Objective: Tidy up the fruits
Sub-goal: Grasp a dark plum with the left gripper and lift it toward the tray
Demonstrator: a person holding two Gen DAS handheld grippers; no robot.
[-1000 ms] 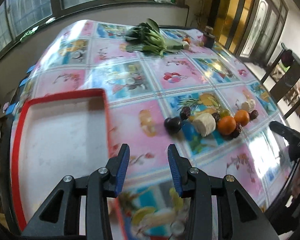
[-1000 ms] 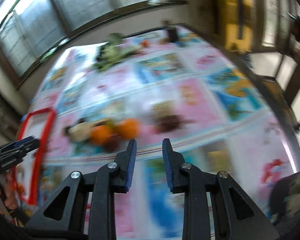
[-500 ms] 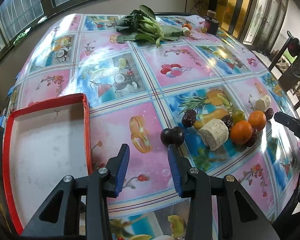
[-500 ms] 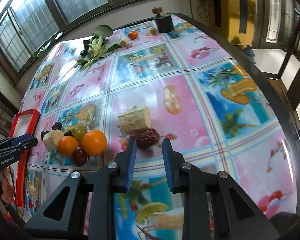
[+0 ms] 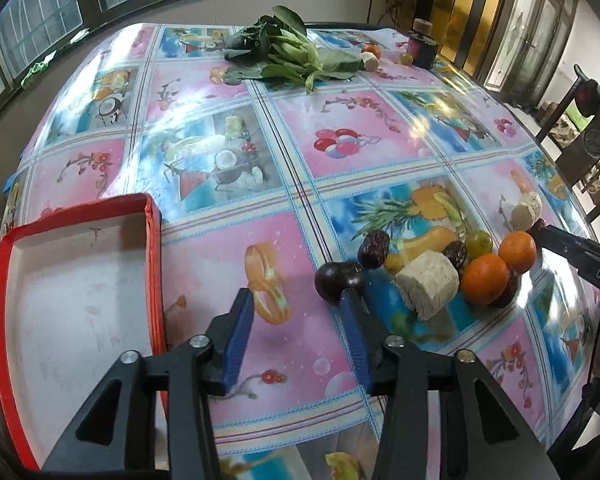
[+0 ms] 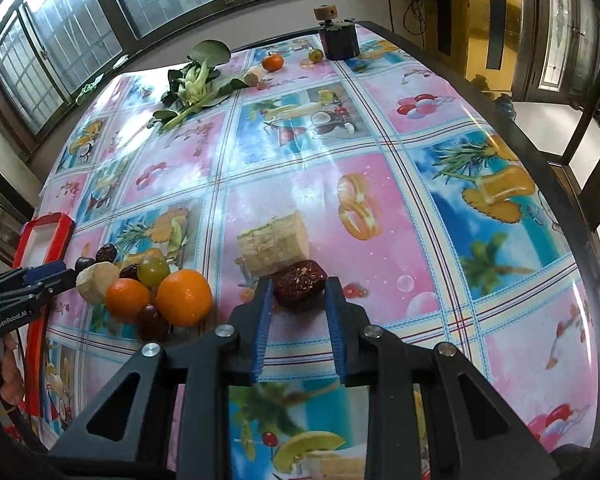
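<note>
Right wrist view showed the right claw (image 6: 297,288) low in the frame centre, its blue pads spread on either side of a wrinkled red date (image 6: 300,285); whether the pads touched the date could not be told. A cut pale chunk (image 6: 273,245) sat touching the date just above it. At lower left a cluster lay close together: two oranges (image 6: 183,298), a green grape (image 6: 153,271), a dark grape and another pale chunk. The right half of the frame held bare patterned worktop (image 6: 480,220) out to its dark curved edge. Left wrist view showed the left claw (image 5: 297,300) at the bottom centre, spread wide and holding nothing, its right-hand pad just below a dark plum (image 5: 339,279). The red-rimmed tray (image 5: 153,264) filled the lower left, its near wall just beside the claw's left-hand pad, its white floor bare. Open cloth lay between tray and plum. Leafy greens (image 5: 287,56) lay at the top centre, well apart from the fruit, near the far edge with a dark jar (image 5: 422,46).
</note>
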